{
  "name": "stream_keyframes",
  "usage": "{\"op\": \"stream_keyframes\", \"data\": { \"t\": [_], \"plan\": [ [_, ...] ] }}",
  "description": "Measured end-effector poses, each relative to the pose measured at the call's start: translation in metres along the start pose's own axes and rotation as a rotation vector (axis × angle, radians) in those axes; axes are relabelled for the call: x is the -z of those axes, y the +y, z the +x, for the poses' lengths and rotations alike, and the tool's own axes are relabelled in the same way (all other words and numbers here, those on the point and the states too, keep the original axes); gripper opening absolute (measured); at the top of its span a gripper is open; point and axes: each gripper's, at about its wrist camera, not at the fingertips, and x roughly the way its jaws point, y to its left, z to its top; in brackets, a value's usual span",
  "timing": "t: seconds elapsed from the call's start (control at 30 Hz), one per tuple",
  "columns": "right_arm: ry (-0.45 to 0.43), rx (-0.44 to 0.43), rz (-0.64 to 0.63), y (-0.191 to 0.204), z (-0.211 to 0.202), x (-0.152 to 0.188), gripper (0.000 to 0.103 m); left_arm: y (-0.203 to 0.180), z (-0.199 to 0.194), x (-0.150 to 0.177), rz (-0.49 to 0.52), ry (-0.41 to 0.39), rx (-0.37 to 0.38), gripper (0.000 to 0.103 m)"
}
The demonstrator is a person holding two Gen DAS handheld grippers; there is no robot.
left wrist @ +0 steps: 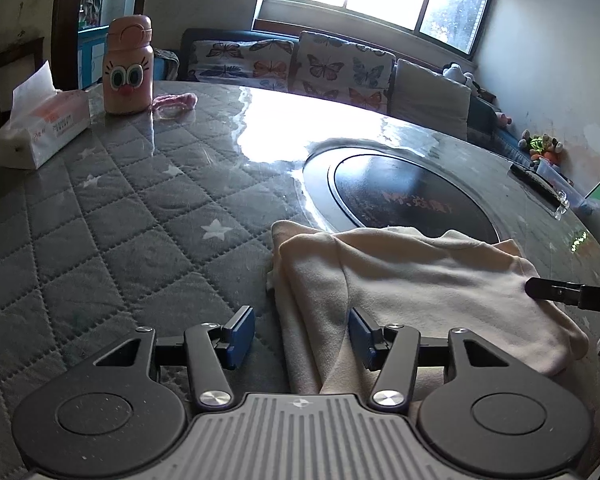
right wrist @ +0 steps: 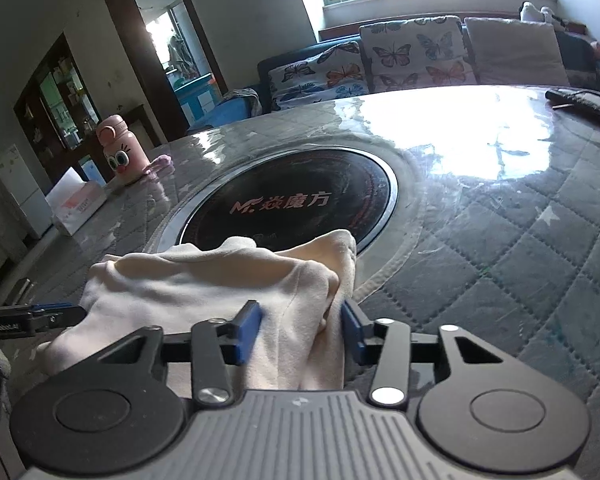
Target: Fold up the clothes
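I had the cream garment [left wrist: 420, 280] lying in a few layers on the quilted table cover [left wrist: 120, 220], at the near edge of the round black hotplate [left wrist: 400, 196] set into the table, its far hem just lapping the plate's rim. My left gripper [left wrist: 302, 338] stood spread, one blue pad over the bare cover and the other over the cloth's left edge, with nothing caught between them. My right gripper [right wrist: 302, 330] was also spread, but a bunched fold of the garment ran up between its pads; whether they had bitten into it yet I could not tell. I judged I was somewhere in the folding itself: the cloth was already doubled over, with a sleeve or side panel laid across, yet its right end was still lumpy and uneven. That would fit either gathering an edge for another fold or letting go after one. Any further fold would have called for both grippers to take matching corners and carry them level. The pink bottle [left wrist: 128, 66] and tissue box [left wrist: 40, 128] sat well apart, out of the way.
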Motion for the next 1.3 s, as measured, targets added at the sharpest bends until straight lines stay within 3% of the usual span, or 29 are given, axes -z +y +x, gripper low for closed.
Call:
{"op": "stream_keyframes", "data": {
  "t": [0.07, 0.17, 0.23, 0.33, 0.8, 1.13, 1.3],
  "plan": [
    [-0.001, -0.005, 0.008, 0.001, 0.000, 0.000, 0.035, 0.000, 0.001, 0.000, -0.008, 0.003, 0.009, 0.053],
    [-0.005, -0.007, 0.017, 0.001, -0.001, -0.001, 0.028, 0.003, 0.002, -0.001, -0.039, 0.012, 0.041, 0.041],
    [-0.010, -0.010, 0.022, 0.002, -0.002, -0.001, 0.021, 0.003, 0.003, -0.001, -0.059, 0.018, 0.061, 0.026],
    [-0.024, -0.012, 0.039, 0.001, -0.006, -0.003, 0.013, 0.003, 0.003, -0.002, -0.086, 0.016, 0.079, 0.014],
    [-0.076, -0.083, -0.065, 0.049, -0.003, -0.042, 0.010, 0.011, -0.038, -0.029, -0.062, -0.124, 0.042, 0.012],
    [-0.084, -0.166, -0.129, 0.105, 0.043, -0.084, 0.004, 0.067, -0.055, -0.061, -0.105, -0.204, -0.075, 0.010],
    [-0.074, -0.201, -0.128, 0.128, 0.082, -0.096, 0.004, 0.095, -0.041, -0.063, -0.133, -0.173, -0.158, 0.009]
  ]
}}
